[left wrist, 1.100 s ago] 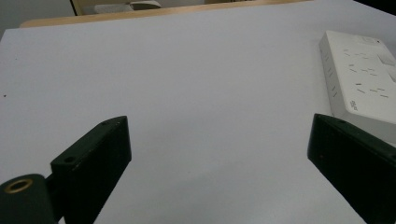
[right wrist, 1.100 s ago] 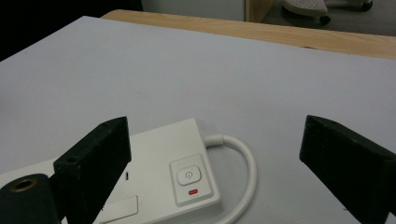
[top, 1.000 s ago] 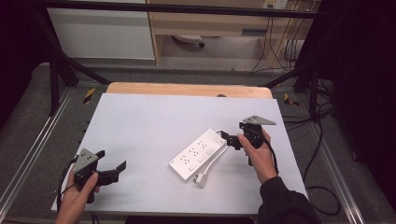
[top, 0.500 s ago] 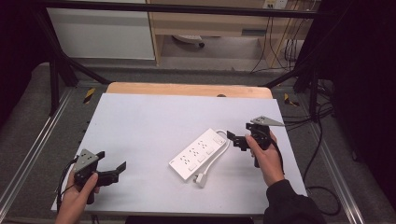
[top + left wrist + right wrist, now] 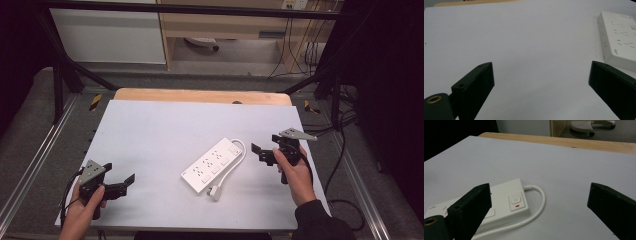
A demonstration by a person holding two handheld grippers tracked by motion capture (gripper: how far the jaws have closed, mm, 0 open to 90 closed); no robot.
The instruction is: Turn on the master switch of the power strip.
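Note:
A white power strip (image 5: 212, 165) lies at an angle on the white table top (image 5: 165, 130), its cable (image 5: 241, 149) looping from the far end back to a plug (image 5: 216, 192) at the near side. My right gripper (image 5: 266, 146) is open just right of the strip's switch end, apart from it; in the right gripper view the switch (image 5: 516, 200) sits between the wide jaws of the right gripper (image 5: 539, 195). My left gripper (image 5: 121, 173) is open near the front left corner, empty. The left gripper (image 5: 541, 82) has the strip (image 5: 617, 40) off to its right.
A wooden edge (image 5: 200, 95) borders the table at the back. Black frame legs (image 5: 60, 75) and metal rails (image 5: 35, 165) flank the table. Cables (image 5: 345, 150) trail on the floor at the right. A white cabinet (image 5: 107, 35) stands behind.
My right gripper has drawn back to the right, away from the strip's switch end. The left gripper and the power strip have stayed put.

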